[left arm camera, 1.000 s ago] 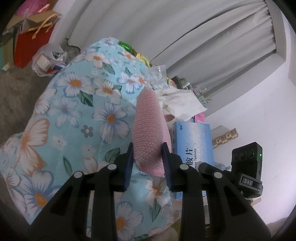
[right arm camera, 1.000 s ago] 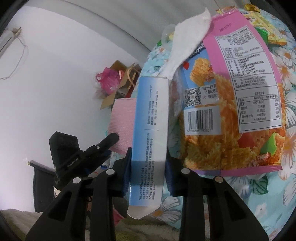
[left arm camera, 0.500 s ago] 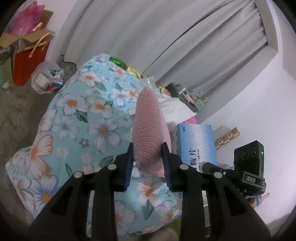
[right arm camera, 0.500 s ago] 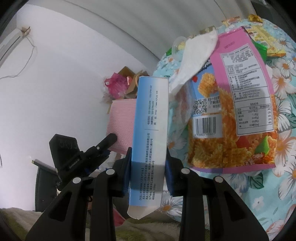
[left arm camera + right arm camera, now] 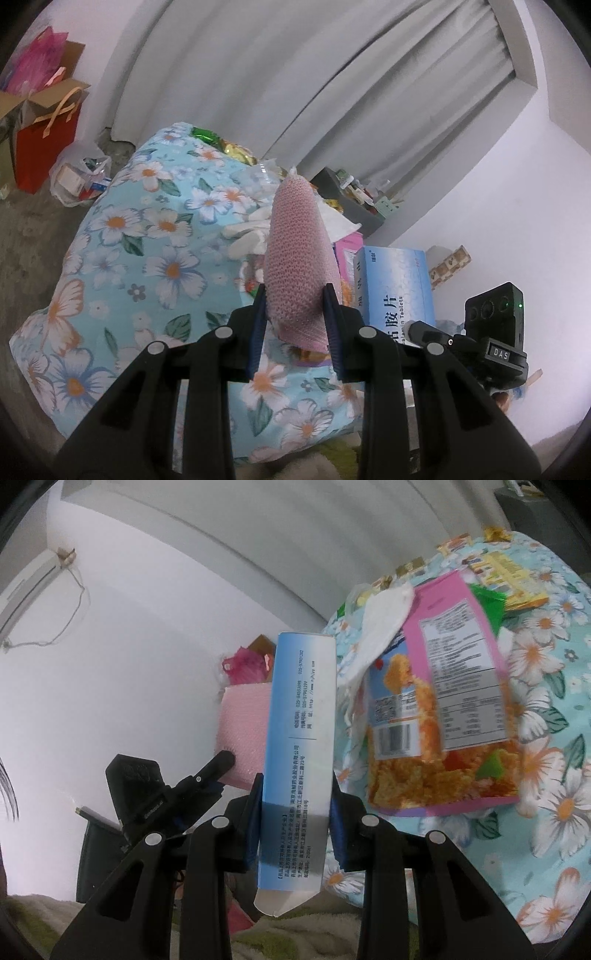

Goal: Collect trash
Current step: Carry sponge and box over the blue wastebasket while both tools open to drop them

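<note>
We are gripping a pink foam sheet (image 5: 299, 266) in our left gripper (image 5: 293, 325). Our right gripper (image 5: 295, 812) is clamping a blue medicine box (image 5: 299, 753) above the floral cloth (image 5: 535, 849).

Left gripper (image 5: 294, 325) and right gripper (image 5: 294, 806) are raised side by side, jaws clamped.

1. Soft, even daylight is diffusing through the white curtain (image 5: 258, 92); shadows are staying faint.
2. Fisheye distortion is bending both views, with dark vignetting at the corners.
3. Motion blur is smearing the snack bag (image 5: 443, 716).
</note>
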The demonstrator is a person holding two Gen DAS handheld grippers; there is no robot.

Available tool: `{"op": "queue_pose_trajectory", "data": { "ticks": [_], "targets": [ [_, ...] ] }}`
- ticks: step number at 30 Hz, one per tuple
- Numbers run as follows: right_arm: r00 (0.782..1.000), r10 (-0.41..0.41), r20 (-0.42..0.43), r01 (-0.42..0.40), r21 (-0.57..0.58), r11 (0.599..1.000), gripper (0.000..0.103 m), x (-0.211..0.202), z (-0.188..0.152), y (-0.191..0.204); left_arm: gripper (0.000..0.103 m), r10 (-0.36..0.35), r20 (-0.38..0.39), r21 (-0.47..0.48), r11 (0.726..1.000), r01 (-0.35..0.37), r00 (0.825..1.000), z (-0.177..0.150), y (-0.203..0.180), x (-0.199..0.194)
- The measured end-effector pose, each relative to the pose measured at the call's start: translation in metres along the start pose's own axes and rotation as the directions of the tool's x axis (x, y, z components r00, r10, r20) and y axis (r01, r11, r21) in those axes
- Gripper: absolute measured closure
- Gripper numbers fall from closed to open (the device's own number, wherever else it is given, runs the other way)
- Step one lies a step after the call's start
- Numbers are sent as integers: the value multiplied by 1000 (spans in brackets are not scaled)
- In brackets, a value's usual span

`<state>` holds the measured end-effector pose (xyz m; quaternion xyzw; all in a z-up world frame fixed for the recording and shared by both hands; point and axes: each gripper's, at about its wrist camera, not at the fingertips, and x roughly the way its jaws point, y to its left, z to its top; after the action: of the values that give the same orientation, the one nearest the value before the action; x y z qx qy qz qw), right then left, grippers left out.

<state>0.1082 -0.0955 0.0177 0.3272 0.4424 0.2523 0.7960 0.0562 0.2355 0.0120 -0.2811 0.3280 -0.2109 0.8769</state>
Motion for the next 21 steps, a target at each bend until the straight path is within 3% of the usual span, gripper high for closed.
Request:
{"op": "queue_pose_trajectory", "data": {
  "ticks": [8, 13, 17, 21],
  "targets": [
    [994, -4, 106, -1, 52, 999, 72, -60, -9, -28, 76, -36, -57, 99, 994, 41, 998, 3, -43, 25],
    [970, -53, 237, 27, 113, 993, 72, -119, -18, -60, 76, -94, -140, 206, 971, 122, 986, 7, -93, 62],
    [925, -139, 355, 75, 190, 979, 72, -171, -30, -80, 76, -148, -239, 287, 933, 215, 960, 4, -143, 105],
    [846, -275, 457, 139, 309, 941, 72, -230, -52, -112, 76, -180, -384, 343, 883, 321, 906, -9, -208, 165]
  ]
}}
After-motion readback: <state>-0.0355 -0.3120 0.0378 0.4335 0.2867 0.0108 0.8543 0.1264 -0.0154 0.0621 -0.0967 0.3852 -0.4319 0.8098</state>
